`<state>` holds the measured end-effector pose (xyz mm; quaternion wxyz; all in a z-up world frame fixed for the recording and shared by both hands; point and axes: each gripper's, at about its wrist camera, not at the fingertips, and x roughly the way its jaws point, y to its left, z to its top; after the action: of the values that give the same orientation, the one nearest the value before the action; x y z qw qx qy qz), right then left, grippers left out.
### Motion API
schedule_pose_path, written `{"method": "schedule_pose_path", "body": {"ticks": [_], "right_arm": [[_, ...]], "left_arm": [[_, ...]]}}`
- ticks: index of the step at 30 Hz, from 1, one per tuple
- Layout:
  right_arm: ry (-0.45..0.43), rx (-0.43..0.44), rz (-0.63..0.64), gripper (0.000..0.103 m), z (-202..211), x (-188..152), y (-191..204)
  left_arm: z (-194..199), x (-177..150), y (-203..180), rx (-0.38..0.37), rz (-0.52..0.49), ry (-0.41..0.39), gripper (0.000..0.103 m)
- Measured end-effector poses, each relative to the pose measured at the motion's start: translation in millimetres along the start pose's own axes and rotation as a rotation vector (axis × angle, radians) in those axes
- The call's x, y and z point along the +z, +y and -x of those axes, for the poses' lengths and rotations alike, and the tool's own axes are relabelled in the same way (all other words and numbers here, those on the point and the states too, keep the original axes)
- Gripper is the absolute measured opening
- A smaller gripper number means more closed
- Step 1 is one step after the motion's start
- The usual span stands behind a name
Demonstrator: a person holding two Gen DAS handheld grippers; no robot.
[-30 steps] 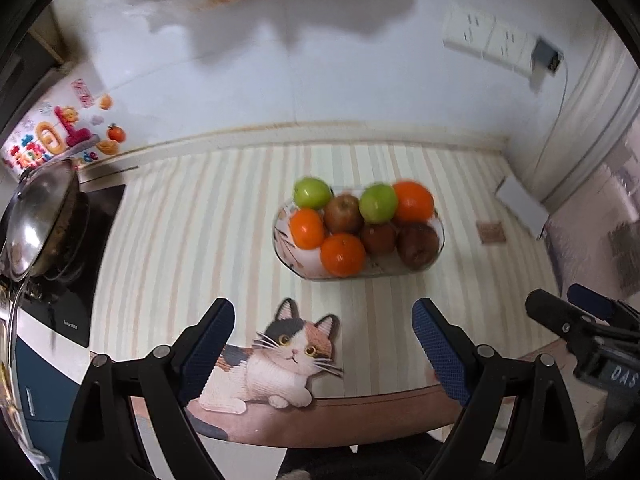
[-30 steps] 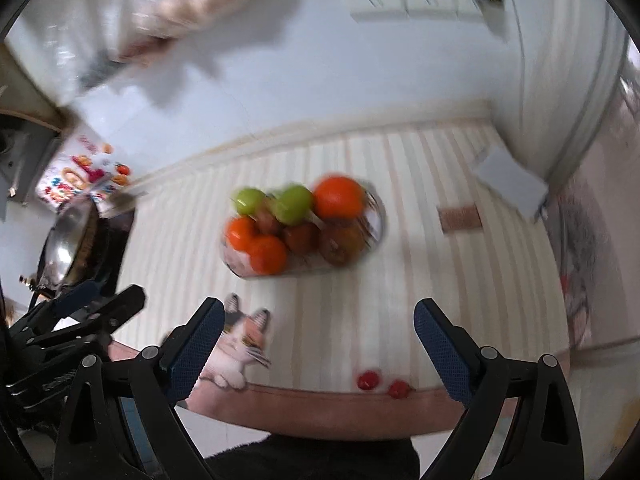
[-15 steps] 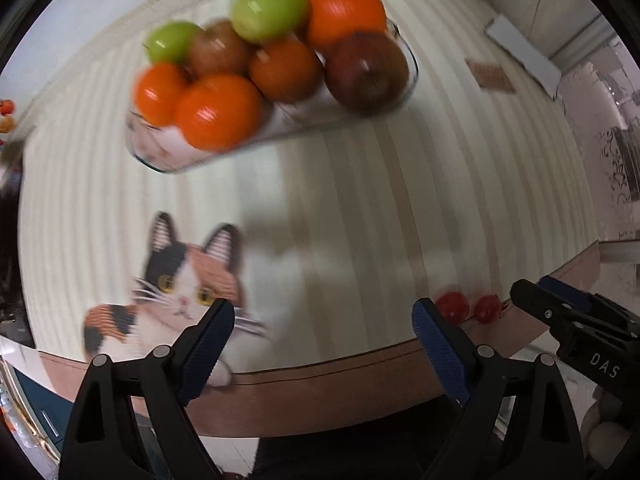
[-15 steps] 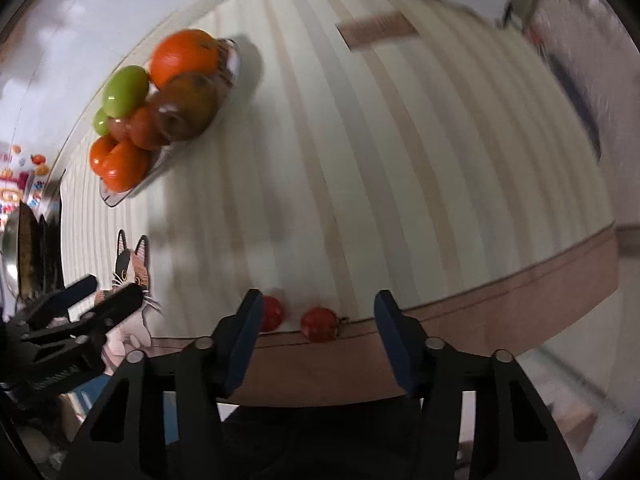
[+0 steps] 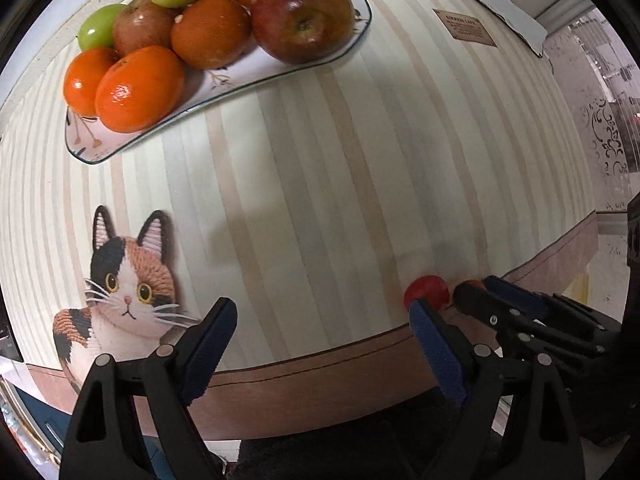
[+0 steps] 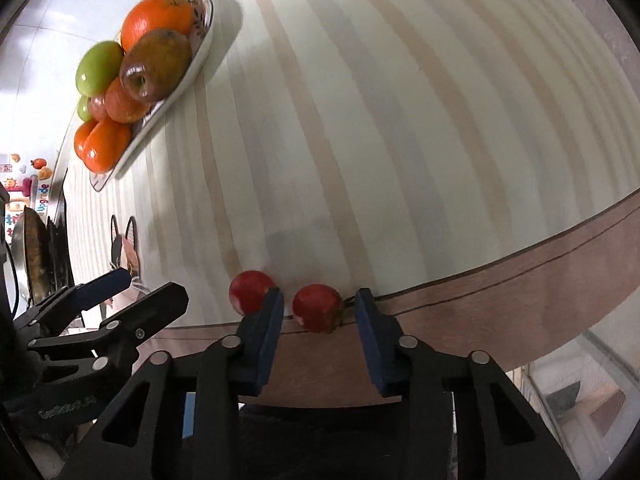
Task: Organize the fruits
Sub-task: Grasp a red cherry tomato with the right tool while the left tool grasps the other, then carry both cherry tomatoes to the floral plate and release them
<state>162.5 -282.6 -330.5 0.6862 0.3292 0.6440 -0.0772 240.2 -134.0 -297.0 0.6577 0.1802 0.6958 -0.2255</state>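
Left wrist view. On the striped counter (image 5: pixel 320 160): one white plate (image 5: pixel 224 80) at upper left, loaded with eight fruits, counted as two green, three bright orange and three darker red-brown. One cat-shaped mat (image 5: pixel 128 280) at lower left. One brown label (image 5: pixel 464 26) and one white sheet (image 5: pixel 500 0) at upper right. Two small red fruits at the counter's front edge: the first small red fruit (image 5: pixel 426 292) just behind the tip of the left gripper (image 5: pixel 320 308)'s right-hand finger, outside the gap; the second small red fruit (image 5: pixel 474 282) barely seen between the fingers of the right gripper (image 5: pixel 480 286). Left jaws wide apart and closing, with only bare counter between them.

Right wrist view. Same plate and pile at upper left, well apart from both small red fruits. Right jaws closing around the second fruit, a narrow gap visible on each side of it; first fruit just outside the left-hand pad. Left gripper at lower left, over the mat's edge.
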Motion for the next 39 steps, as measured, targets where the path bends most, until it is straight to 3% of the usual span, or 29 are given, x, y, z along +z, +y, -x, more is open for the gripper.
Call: {"method": "schedule_pose_path", "body": {"ticks": [8,12,16,22,25,27,29,33,39], "right_arm": [[-0.046,-0.037,-0.003,0.029,17,1,-11],[-0.052,-0.045,-0.042,0.029,26,4,-31],[-0.052,-0.061,-0.077,0.029,27,6,-44],[-0.064,-0.069,-0.097,0.029,31,7,-53],[-0.068,-0.072,-0.099,0.029,33,9,-55],[-0.070,-0.074,-0.099,0.029,34,10,-55],[-0.073,-0.072,-0.099,0.029,34,11,-54],[-0.087,-0.068,-0.092,0.029,40,14,-53],[-0.115,-0.039,-0.066,0.029,51,28,-41]], "left_arm": [[-5,7,-31,-0.028,-0.061,0.013,0.088],[-14,8,-53,-0.056,-0.109,0.037,0.076],[-23,9,-67,-0.071,-0.143,0.052,0.074],[-33,13,-86,-0.052,-0.189,0.061,0.057],[-32,15,-90,-0.044,-0.204,0.052,0.046],[-34,21,-101,-0.042,-0.209,0.053,0.032],[-33,23,-101,-0.045,-0.208,0.055,0.028],[-33,23,-104,-0.053,-0.194,0.047,0.027],[-19,18,-79,-0.057,-0.148,-0.016,0.027]]}}
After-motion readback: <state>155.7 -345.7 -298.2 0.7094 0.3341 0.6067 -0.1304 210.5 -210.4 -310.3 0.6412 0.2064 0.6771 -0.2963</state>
